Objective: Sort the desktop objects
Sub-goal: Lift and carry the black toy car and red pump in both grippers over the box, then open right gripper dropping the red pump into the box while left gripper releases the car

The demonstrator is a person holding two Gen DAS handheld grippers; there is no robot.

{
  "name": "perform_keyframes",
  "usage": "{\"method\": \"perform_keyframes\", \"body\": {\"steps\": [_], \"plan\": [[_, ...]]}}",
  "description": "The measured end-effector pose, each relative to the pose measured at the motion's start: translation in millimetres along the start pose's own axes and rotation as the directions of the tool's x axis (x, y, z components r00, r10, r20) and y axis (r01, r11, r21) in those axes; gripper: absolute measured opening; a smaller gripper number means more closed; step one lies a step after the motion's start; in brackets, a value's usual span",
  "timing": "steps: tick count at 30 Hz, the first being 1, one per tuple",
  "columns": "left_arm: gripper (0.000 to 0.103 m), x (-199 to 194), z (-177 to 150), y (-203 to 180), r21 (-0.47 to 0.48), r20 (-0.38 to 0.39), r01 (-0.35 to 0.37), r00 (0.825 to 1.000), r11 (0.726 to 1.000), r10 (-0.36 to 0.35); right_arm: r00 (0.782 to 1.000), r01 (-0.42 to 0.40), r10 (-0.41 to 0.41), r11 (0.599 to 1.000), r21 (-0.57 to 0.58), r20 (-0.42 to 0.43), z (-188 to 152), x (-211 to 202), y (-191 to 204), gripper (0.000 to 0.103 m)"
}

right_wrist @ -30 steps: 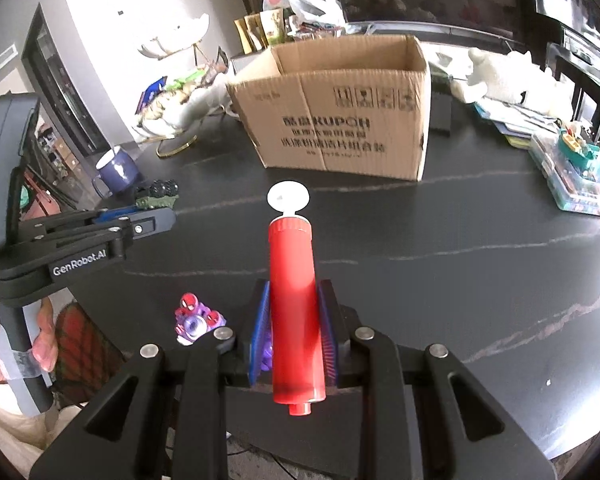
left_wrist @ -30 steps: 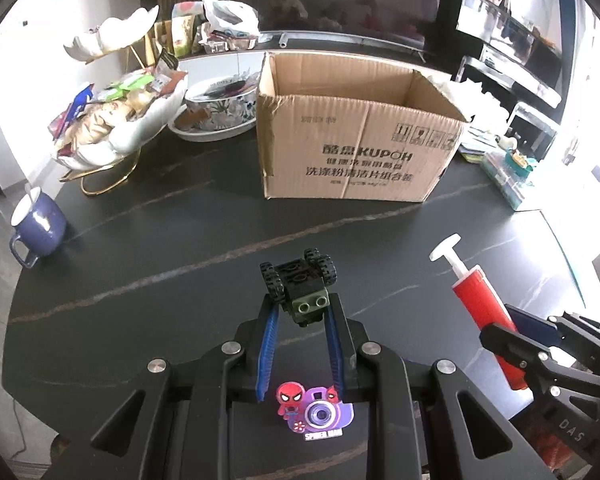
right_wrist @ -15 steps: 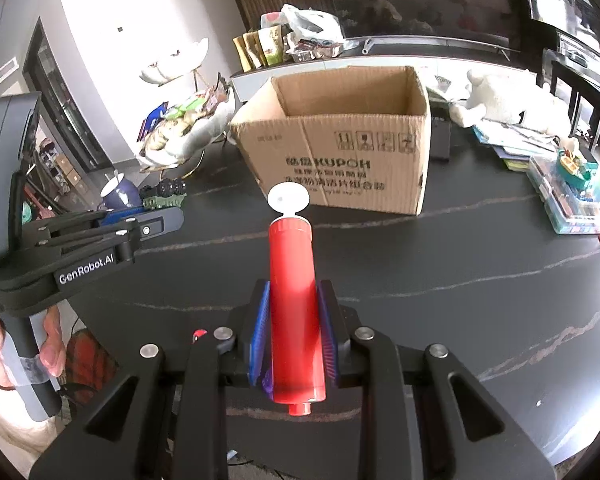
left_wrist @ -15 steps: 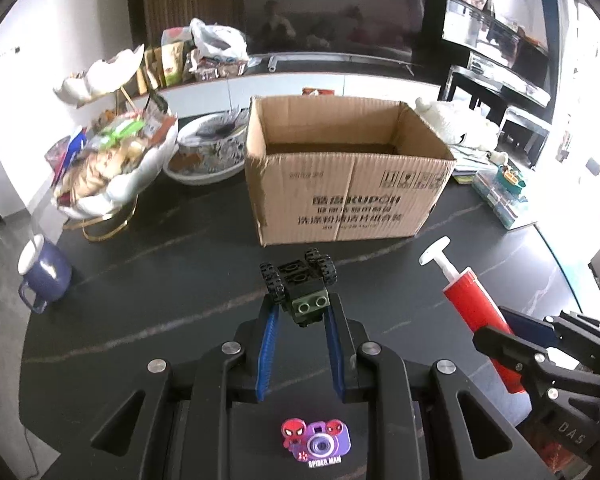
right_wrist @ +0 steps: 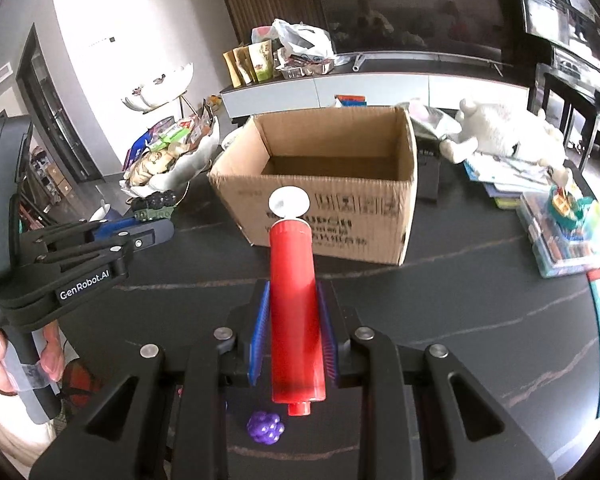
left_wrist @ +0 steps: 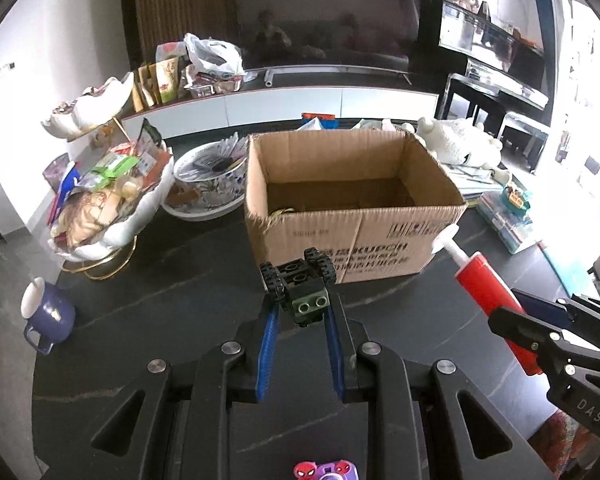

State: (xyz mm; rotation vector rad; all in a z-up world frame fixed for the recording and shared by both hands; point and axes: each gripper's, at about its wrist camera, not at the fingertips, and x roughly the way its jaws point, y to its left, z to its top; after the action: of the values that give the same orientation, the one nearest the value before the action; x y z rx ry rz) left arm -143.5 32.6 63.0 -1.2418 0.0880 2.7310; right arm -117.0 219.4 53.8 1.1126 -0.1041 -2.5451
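Both claws tilt downward above the dark table (left_wrist: 148, 280): left gripper (left_wrist: 300, 312) pinches a small wheeled toy car (left_wrist: 300, 284), and right gripper (right_wrist: 292, 312) clamps a red pump (right_wrist: 294, 304). An open cardboard box (left_wrist: 356, 216) stands just ahead of them.

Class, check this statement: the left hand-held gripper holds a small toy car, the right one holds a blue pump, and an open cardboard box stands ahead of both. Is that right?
Not quite. The pump held by the right hand-held gripper is red, not blue, as the right wrist view shows. The left hand-held gripper does hold the toy car, and the open cardboard box stands ahead.
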Motion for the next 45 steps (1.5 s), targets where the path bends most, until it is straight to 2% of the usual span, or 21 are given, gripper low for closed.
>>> {"method": "perform_keyframes", "body": {"steps": [17,23,30,36,40,42,44,45], "plan": [[0.021,13,43,3,-0.001,0.025,0.010,1.000,1.000,-0.010,0.997,0.011,-0.010,1.000,-0.013,0.079,46,2,-4,0.021],[0.021,19,65,0,0.007,0.028,0.036,0.999,0.999,-0.036,0.994,0.027,-0.026,1.000,-0.010,0.107,70,3,-6,0.021],[0.021,49,91,-1,0.010,0.009,0.069,0.998,0.998,-0.069,0.995,0.053,-0.053,0.999,0.004,0.080,101,33,-15,0.021],[0.021,84,100,0,0.003,-0.047,0.074,0.996,0.997,-0.074,0.996,0.074,-0.075,0.997,0.022,0.051,111,61,-24,0.021],[0.022,100,101,1,0.001,-0.075,0.048,0.996,0.999,-0.048,0.997,0.066,-0.068,0.996,0.051,0.025,113,74,-32,0.021],[0.033,106,102,1,-0.006,-0.088,0.042,0.995,0.999,-0.042,0.996,0.084,-0.085,0.995,0.052,0.016,114,79,-34,0.022],[0.055,105,103,4,-0.025,-0.076,0.042,0.996,0.999,-0.044,0.989,0.147,-0.148,0.989,0.025,0.023,114,81,-32,0.023],[0.057,105,104,5,-0.034,-0.068,0.042,0.997,0.999,-0.044,0.987,0.157,-0.157,0.987,0.021,0.026,115,81,-32,0.027]]}}
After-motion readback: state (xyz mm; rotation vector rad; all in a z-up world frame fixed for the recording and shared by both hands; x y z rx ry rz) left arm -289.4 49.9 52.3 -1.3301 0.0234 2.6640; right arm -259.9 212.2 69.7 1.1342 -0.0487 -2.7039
